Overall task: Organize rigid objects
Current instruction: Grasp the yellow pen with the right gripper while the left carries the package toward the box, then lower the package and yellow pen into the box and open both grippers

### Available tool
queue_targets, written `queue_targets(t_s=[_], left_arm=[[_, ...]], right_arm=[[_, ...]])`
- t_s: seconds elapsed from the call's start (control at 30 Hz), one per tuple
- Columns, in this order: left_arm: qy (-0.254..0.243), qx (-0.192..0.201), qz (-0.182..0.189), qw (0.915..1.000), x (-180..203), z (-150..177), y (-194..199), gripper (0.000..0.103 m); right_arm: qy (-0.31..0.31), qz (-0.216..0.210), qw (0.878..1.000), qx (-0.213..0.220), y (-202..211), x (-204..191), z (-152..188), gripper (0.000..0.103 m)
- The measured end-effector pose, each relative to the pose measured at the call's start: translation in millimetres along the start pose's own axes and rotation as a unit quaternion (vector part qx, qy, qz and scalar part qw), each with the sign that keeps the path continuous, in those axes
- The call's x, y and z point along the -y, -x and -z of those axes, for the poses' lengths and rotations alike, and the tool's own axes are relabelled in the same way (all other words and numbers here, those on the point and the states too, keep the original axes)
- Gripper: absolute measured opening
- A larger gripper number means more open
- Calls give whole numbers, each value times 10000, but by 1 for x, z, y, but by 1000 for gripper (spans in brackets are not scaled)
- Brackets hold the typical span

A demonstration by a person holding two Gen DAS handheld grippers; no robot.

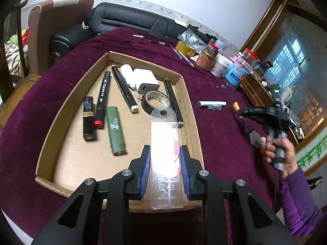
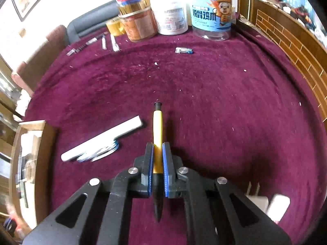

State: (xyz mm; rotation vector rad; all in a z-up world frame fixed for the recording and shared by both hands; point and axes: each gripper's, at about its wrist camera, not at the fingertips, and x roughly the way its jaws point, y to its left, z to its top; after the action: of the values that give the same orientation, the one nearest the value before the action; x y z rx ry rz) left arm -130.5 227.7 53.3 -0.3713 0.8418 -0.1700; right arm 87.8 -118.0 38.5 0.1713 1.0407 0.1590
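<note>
A plum-clothed worktop point(image 2: 214, 102) carries a cardboard tray point(image 1: 61, 126) of markers, a lighter and a tape roll point(image 1: 156, 102). Above it, the left gripper point(image 1: 165, 163) pinches a clear packet point(image 1: 165, 153). The right gripper point(image 2: 157, 161) pinches a yellow pen point(image 2: 157, 126) beside a white tube point(image 2: 106, 140), with jars point(image 2: 212, 10) beyond.

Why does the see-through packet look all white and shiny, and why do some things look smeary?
Left wrist view: light glares off the clear plastic packet in the left gripper, washing out its middle; the cardboard tray bends from the fisheye lens. Right wrist view: the white tube and table edges are motion-blurred, while the yellow pen in the right gripper stays sharp.
</note>
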Motion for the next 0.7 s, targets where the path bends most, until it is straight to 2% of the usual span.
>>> queue_targets(t_s=[0.2, 0.43, 0.63, 0.7], left_arm=[[273, -425, -291, 9983, -3, -10, -32, 24], [709, -673, -690, 9928, -25, -17, -54, 24], [899, -600, -700, 9917, -35, -18, -52, 25], [970, -610, -570, 9918, -37, -16, -48, 32]], right_arm=[[108, -849, 9962, 166, 49, -16, 22, 6], [566, -1831, 9814, -76, 73, -84, 50, 6], [1071, -2153, 9698, -395, 65, -155, 81, 6], [1192, -2164, 9677, -499, 58, -173, 89, 6]])
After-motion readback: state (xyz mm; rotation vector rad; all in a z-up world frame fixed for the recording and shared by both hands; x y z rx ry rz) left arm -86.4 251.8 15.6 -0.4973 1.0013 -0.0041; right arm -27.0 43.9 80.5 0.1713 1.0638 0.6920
